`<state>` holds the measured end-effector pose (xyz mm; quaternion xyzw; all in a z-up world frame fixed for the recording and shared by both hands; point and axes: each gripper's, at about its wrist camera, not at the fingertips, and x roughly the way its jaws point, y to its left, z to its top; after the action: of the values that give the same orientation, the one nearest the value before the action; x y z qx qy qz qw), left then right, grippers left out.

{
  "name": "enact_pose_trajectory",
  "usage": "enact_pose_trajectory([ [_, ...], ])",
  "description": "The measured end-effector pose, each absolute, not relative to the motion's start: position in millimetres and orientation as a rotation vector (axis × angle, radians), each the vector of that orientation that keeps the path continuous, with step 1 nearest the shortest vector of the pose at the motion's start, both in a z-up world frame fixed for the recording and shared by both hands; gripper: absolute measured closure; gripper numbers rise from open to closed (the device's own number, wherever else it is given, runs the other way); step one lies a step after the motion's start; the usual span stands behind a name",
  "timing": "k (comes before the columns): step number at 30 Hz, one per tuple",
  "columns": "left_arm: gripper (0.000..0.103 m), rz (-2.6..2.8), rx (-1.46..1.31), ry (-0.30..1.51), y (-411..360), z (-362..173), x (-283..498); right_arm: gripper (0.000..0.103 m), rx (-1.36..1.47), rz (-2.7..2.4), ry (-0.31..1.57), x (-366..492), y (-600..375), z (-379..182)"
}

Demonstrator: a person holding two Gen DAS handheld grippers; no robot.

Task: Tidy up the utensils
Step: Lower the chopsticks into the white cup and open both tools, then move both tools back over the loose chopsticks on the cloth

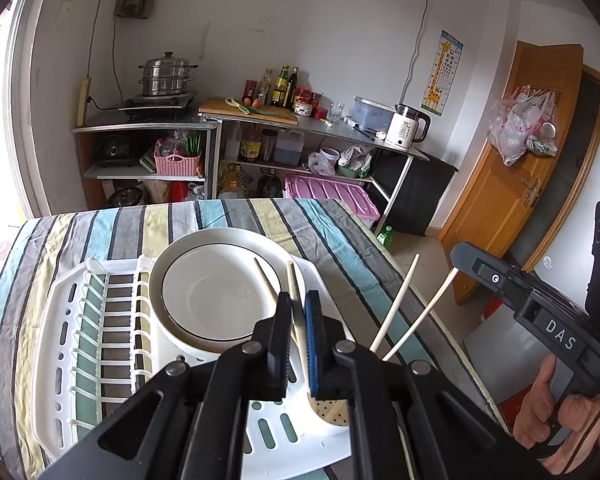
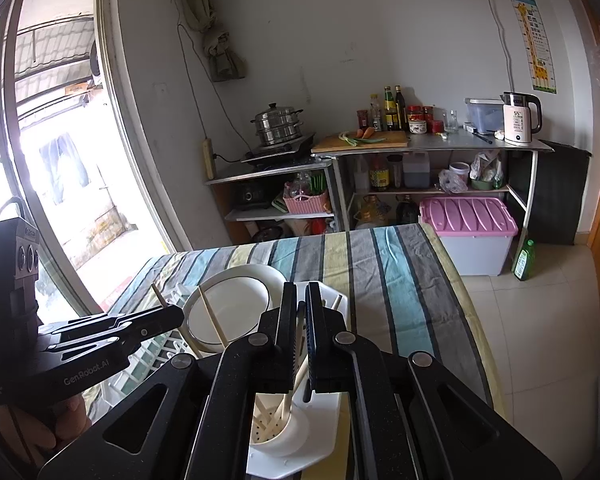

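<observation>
My left gripper [image 1: 299, 300] is shut on a pair of pale wooden chopsticks [image 1: 293, 280] that stick up between its pads, over the white bowl [image 1: 220, 292] in the white dish rack [image 1: 80, 320]. Their lower ends are hidden behind the fingers. A white perforated utensil cup [image 1: 330, 412] sits in the rack just below. My right gripper [image 2: 299, 292] is shut on a second pair of chopsticks [image 2: 290, 396], whose tips reach down into the utensil cup [image 2: 276, 432]. The left gripper [image 2: 172, 318] shows at the left of the right wrist view, and the right gripper [image 1: 464, 258] at the right of the left wrist view.
The rack rests on a table with a striped cloth [image 1: 340, 232]; its right edge drops to a tiled floor [image 2: 540, 340]. Beyond the table stand kitchen shelves [image 1: 220, 132], a pink-lidded bin [image 2: 468, 220] and a green bottle [image 2: 524, 260]. A hand [image 1: 540, 400] holds the right gripper's handle.
</observation>
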<state>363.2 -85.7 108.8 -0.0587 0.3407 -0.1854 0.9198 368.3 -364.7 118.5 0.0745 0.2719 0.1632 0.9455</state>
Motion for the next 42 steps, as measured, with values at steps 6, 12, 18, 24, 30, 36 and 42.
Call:
enact_pose_trajectory([
  [6,0.088,-0.364,-0.126,0.698,-78,109,361,0.078,0.162,0.334,0.558,365,-368,120],
  [12,0.080,-0.367,-0.137,0.685,-68,112,347,0.078,0.167,0.331,0.547,354,-373,124],
  [18,0.080,-0.352,-0.140,0.665,-51,113,315,0.078,0.167,0.353,0.529,333,-380,128],
  [24,0.080,-0.320,-0.118,0.660,-28,105,268,0.078,0.142,0.384,0.516,291,-377,124],
  [30,0.080,-0.279,-0.097,0.665,-2,86,213,0.078,0.109,0.430,0.516,238,-368,110],
  [36,0.079,-0.238,-0.092,0.686,18,63,172,0.078,0.090,0.480,0.527,197,-360,98],
  [42,0.080,-0.230,-0.120,0.714,25,42,138,0.078,0.093,0.520,0.556,171,-355,82],
])
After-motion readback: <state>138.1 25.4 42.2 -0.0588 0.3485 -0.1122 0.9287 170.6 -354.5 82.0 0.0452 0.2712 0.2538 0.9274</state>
